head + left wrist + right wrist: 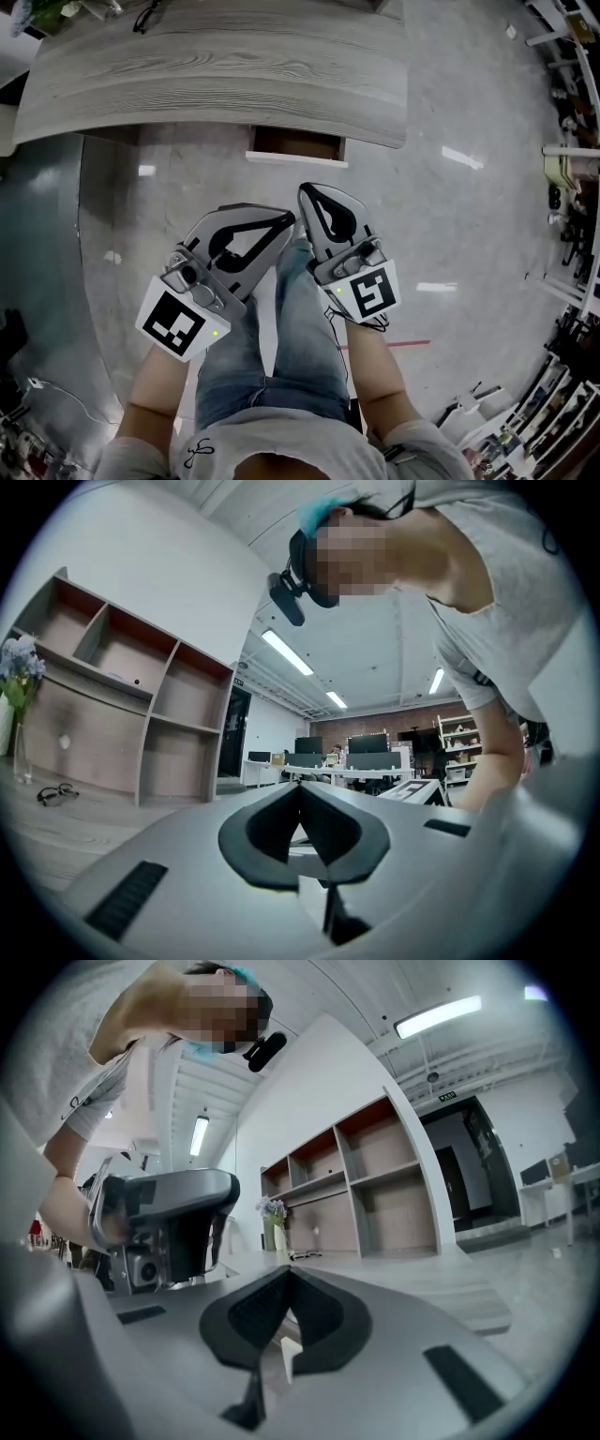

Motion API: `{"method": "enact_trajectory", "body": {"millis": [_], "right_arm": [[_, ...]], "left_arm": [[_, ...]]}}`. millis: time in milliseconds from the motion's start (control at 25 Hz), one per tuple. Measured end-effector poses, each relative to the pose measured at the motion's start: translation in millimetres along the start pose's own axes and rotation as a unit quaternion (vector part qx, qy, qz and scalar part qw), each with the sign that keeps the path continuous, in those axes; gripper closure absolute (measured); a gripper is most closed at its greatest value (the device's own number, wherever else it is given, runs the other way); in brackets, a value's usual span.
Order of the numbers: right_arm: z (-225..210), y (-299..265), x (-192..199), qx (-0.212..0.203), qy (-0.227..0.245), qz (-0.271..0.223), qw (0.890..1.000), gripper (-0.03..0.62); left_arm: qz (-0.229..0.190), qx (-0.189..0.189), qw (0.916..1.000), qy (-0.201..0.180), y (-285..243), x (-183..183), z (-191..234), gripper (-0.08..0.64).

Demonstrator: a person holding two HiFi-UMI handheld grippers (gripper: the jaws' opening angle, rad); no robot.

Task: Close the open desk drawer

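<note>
The open drawer (296, 146) juts out a little from under the grey wood-grain desk (216, 75), its white front edge facing me. Both grippers hang below it over the person's jeans, apart from the drawer. My left gripper (286, 217) is shut with nothing in it; in the left gripper view its jaws (300, 789) meet at the tip. My right gripper (305, 190) is also shut and empty, slightly nearer the drawer, its tips (289, 1274) closed together. The left gripper (169, 1222) also shows in the right gripper view.
Glasses (56, 794) and a vase of flowers (273, 1222) stand on the desk before a wooden shelf unit (375, 1185). A dark curved panel (37, 253) lies at the left. Racks (567, 187) line the right edge of the glossy floor.
</note>
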State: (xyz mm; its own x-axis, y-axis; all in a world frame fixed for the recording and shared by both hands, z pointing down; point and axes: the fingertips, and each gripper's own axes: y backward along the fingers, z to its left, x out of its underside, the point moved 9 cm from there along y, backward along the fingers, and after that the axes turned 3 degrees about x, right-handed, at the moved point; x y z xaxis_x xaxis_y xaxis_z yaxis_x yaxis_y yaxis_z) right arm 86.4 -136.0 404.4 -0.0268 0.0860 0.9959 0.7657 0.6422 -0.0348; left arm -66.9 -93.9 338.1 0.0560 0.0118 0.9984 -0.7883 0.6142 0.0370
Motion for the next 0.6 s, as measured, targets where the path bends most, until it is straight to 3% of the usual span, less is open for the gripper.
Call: {"method": "enact_trajectory", "body": {"millis": [400,600], "right_arm": [[-15.4,-18.7,71.9,0.004,-0.006,-0.022,1.000,0.584],[-22.6,-24.9,106.2,0.004,-0.016,0.009,1.000,0.584]], "left_arm": [[0.007,0.005,1.0000,0.001,-2.9,59.9,17.5,0.549],[0.008,0.000,0.9999,0.010,-5.2,85.7,23.2,0.549]]}}
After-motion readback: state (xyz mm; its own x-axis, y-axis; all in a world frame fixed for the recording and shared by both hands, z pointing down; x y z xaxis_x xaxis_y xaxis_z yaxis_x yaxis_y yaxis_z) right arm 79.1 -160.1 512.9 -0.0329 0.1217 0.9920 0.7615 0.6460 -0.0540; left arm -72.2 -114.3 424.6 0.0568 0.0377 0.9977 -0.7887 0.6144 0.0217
